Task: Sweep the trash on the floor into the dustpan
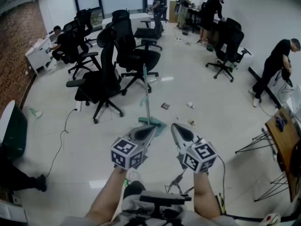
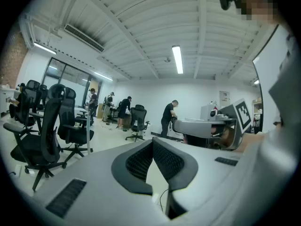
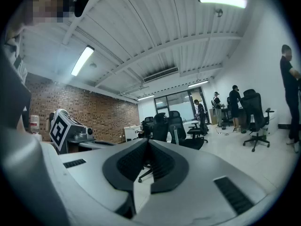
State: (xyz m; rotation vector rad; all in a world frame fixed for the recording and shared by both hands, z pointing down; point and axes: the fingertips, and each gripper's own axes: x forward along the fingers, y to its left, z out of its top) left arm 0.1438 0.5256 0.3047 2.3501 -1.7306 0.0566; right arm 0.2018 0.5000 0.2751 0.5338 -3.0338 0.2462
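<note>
We found both tools idle. The left gripper (image 1: 151,130) and the right gripper (image 1: 175,127) each had their jaws pressed together on nothing. The trash (image 1: 165,106) lay scattered on the floor (image 1: 221,117), just beyond what appeared to be the teal dustpan (image 1: 158,123), its handle (image 1: 146,93) upright. We judged that sweeping had not begun. The next move called for opening the jaws and grasping that handle.

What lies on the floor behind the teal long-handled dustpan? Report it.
Beyond the teal long-handled dustpan lie a small dark scrap and a pale scrap, with a black office chair further left. The shut left gripper covers its near edge.
</note>
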